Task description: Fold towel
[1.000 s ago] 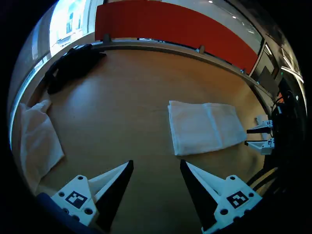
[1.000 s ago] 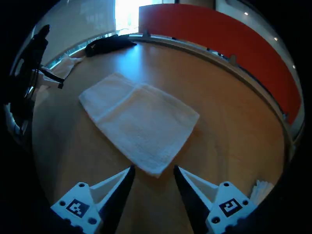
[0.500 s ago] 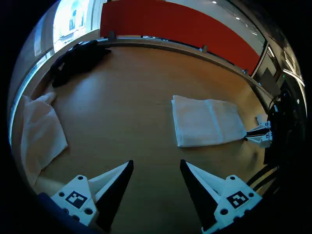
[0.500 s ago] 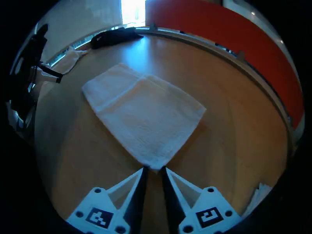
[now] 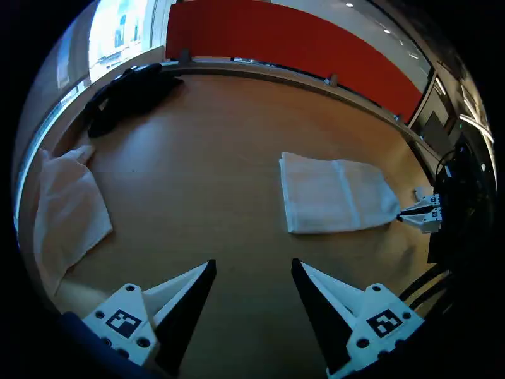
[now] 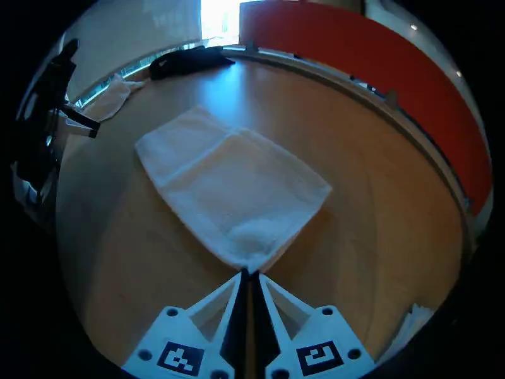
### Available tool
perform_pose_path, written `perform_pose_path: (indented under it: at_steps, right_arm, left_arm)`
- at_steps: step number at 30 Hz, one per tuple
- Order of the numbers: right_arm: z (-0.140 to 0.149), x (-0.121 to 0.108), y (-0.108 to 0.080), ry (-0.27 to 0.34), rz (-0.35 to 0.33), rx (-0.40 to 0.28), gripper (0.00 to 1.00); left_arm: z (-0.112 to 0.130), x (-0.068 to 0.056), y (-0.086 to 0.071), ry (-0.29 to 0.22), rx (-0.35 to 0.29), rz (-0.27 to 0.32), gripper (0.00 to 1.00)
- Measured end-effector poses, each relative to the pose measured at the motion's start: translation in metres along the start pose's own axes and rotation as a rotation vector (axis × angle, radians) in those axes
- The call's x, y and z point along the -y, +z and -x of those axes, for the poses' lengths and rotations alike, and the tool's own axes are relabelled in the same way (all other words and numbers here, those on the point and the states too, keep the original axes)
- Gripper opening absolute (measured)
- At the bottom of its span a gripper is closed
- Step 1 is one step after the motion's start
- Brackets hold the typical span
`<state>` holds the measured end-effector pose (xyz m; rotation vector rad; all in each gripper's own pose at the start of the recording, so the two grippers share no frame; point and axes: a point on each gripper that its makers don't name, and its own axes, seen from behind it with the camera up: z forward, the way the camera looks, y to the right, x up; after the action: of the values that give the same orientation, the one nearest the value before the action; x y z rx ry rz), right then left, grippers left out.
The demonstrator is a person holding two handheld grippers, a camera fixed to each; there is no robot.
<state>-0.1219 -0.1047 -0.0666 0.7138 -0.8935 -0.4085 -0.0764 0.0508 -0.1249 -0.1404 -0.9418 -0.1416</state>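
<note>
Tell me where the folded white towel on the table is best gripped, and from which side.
Grip the towel at the pointed corner nearest the right gripper, coming in low over the table straight at the tip. That corner juts out flat and thin, so it pinches easily; the right gripper is shut there.

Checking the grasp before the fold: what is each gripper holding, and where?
The right gripper pinches the white towel by its nearest corner; the left gripper is open and holds nothing.

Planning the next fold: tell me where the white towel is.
In the right gripper view the white towel lies on the wooden table, its near corner pinched by the right tongs.
</note>
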Motion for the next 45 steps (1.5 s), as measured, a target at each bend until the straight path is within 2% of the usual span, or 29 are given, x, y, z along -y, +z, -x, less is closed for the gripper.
perform_pose_path:
  at_steps: [6, 14, 26, 38, 45]
  right_arm:
    - [-0.026, 0.0, -0.009, -0.042, 0.015, -0.031, 0.04]
    - [-0.078, 0.007, -0.019, -0.133, 0.022, -0.084, 0.04]
    - [-0.155, 0.028, -0.015, -0.266, 0.003, -0.157, 0.04]
    - [-0.181, 0.045, -0.005, -0.337, -0.029, -0.161, 0.04]
    - [-0.195, 0.059, 0.006, -0.425, -0.058, -0.146, 0.04]
  left_arm:
    - [0.0, 0.005, -0.003, -0.011, -0.008, -0.009, 0.88]
    - [0.003, 0.013, -0.007, -0.022, -0.017, -0.025, 0.88]
    - [0.004, 0.018, -0.012, -0.079, -0.04, -0.024, 0.88]
    - [0.004, 0.023, -0.015, -0.109, -0.052, -0.02, 0.88]
    - [0.004, 0.027, -0.022, -0.139, -0.067, -0.021, 0.88]
